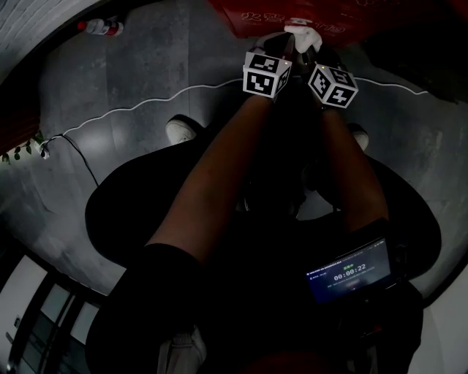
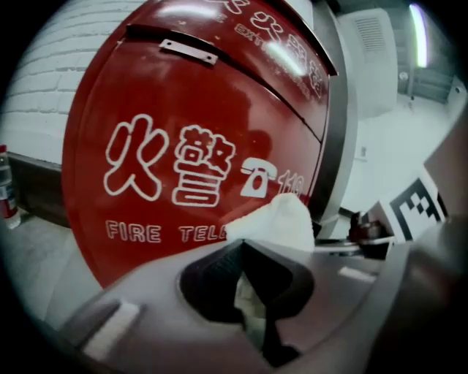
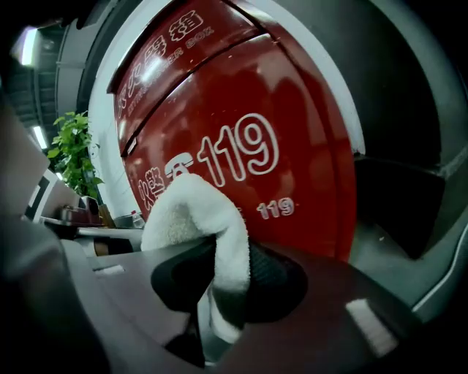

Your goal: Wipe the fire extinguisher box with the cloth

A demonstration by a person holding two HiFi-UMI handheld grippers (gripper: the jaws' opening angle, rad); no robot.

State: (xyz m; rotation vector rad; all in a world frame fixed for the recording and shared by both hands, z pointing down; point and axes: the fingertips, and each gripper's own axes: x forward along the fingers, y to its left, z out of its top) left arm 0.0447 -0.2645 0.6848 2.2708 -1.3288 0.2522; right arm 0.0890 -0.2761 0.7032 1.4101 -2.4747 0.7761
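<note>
The red fire extinguisher box (image 1: 252,14) stands at the top of the head view, with white characters and "119" on its front (image 2: 190,146) (image 3: 278,109). A white cloth (image 1: 303,33) is bunched against the lower front of the box. My left gripper (image 1: 285,42) and right gripper (image 1: 311,47) sit side by side at the cloth, marker cubes toward me. In the left gripper view the cloth (image 2: 274,223) is pinched in the jaws of my left gripper (image 2: 252,281). The right gripper view shows a fold of cloth (image 3: 194,219) clamped by my right gripper (image 3: 227,285).
A plastic bottle (image 1: 99,27) stands on the grey floor by the wall at the upper left. A thin cable (image 1: 131,108) runs across the floor. A green plant (image 3: 73,153) is off to the left. A shoe (image 1: 179,130) and a lit screen (image 1: 349,272) are below.
</note>
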